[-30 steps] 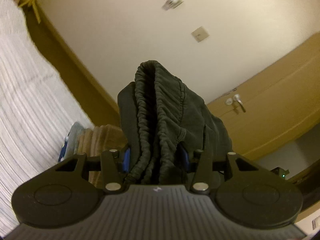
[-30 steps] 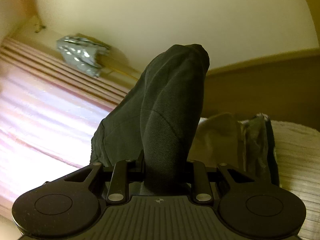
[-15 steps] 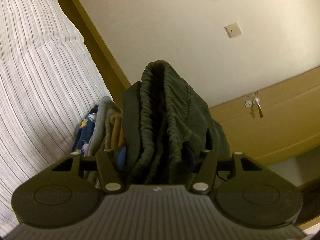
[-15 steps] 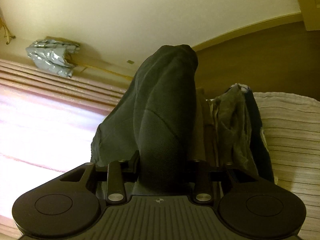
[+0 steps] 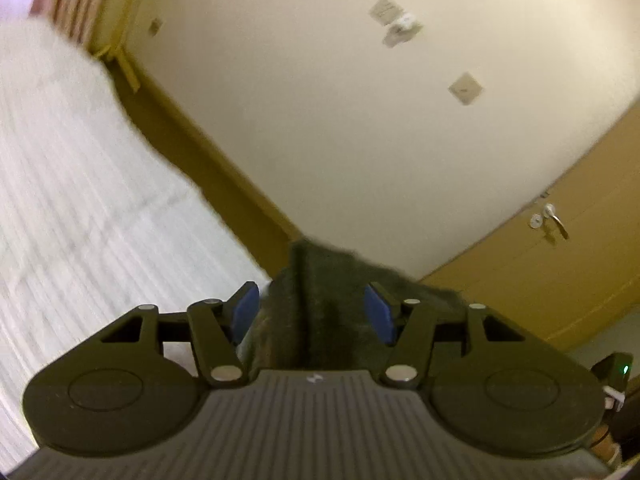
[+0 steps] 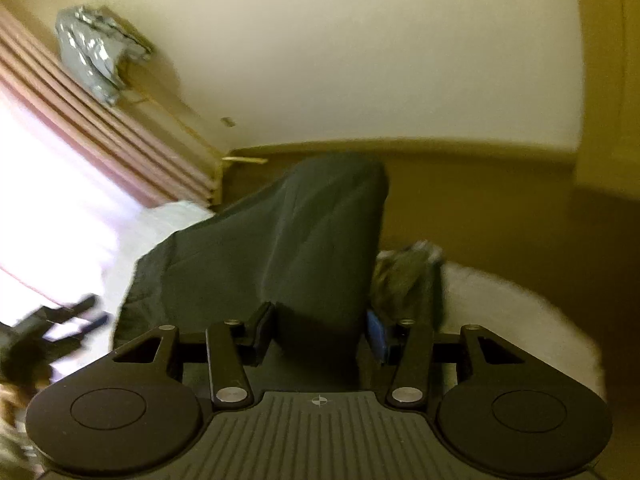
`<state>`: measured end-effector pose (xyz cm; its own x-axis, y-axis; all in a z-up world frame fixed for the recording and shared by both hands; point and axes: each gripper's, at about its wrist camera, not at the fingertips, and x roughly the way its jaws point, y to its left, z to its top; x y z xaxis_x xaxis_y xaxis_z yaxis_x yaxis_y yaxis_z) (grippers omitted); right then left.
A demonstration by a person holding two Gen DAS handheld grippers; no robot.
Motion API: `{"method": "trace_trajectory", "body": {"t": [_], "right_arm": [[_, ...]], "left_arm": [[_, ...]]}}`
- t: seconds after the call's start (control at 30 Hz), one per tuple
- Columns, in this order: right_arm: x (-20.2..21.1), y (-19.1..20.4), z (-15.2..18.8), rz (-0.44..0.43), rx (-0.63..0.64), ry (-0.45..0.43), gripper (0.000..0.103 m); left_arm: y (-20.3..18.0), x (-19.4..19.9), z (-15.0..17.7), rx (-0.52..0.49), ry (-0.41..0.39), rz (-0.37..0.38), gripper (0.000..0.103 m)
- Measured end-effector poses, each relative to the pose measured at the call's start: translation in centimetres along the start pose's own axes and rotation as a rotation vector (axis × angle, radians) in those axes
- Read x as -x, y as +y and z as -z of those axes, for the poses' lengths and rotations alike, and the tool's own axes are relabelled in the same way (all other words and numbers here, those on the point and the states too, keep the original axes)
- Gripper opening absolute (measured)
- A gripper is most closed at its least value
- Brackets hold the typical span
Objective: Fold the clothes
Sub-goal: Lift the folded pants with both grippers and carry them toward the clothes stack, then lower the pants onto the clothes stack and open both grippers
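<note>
I see striped white bed [image 5: 80,220] left of my left gripper [image 5: 312,312]. Dark green garment [image 6: 280,248] bulges up over bed, pinched in my right gripper [image 6: 318,330]. Left gripper spread wide, garment fold [image 5: 320,304] loose between blue pads [image 5: 245,312].

The garment [image 5: 320,300] sits between the spread pads of the left gripper [image 5: 316,312], with the bed [image 5: 80,220] to its left and the wall [image 5: 320,100] behind it. A door [image 5: 560,264] stands at the right. In the right wrist view, the garment [image 6: 288,248] rises between the pads of the right gripper [image 6: 320,332]; a clothes pile [image 6: 408,276] lies just right of it on the bed [image 6: 500,312], curtains [image 6: 100,128] at the left.
</note>
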<state>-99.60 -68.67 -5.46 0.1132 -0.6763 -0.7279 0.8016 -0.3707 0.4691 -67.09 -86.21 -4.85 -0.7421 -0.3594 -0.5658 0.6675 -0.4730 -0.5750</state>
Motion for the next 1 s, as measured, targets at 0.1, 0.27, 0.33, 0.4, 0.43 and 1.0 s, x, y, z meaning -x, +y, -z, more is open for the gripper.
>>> {"method": "trace_trajectory", "body": {"t": [0.1, 0.27, 0.33, 0.4, 0.43, 1.0], "right_arm": [[1.6, 1.8, -0.9, 0.092, 0.081, -0.068, 0.048], [1.2, 4.6, -2.7, 0.084, 0.212, -0.212, 0.048], [-0.8, 5.8, -2.2, 0.093, 0.298, -0.225, 0.048], [-3.1, 6.4, -1.0, 0.108, 0.359, -0.191, 0.048], [-4.6, 6.0, 0.1, 0.127, 0.371, -0.143, 0.048], [-1.7, 4.3, 5.2, 0.107, 0.427, -0.183, 0.048]], "left_arm": [[-3.3, -0.8, -0.1, -0.101, 0.007, -0.001, 0.052], [-5.9, -4.5, 0.2, -0.182, 0.027, -0.052, 0.048], [-6.0, -6.1, 1.0, -0.193, 0.060, -0.073, 0.047], [-5.5, -7.2, 2.5, -0.230, 0.089, -0.111, 0.044], [-5.3, -7.5, 3.3, -0.259, 0.093, -0.128, 0.039], [-5.4, -3.7, 7.0, -0.322, -0.010, -0.187, 0.032]]}}
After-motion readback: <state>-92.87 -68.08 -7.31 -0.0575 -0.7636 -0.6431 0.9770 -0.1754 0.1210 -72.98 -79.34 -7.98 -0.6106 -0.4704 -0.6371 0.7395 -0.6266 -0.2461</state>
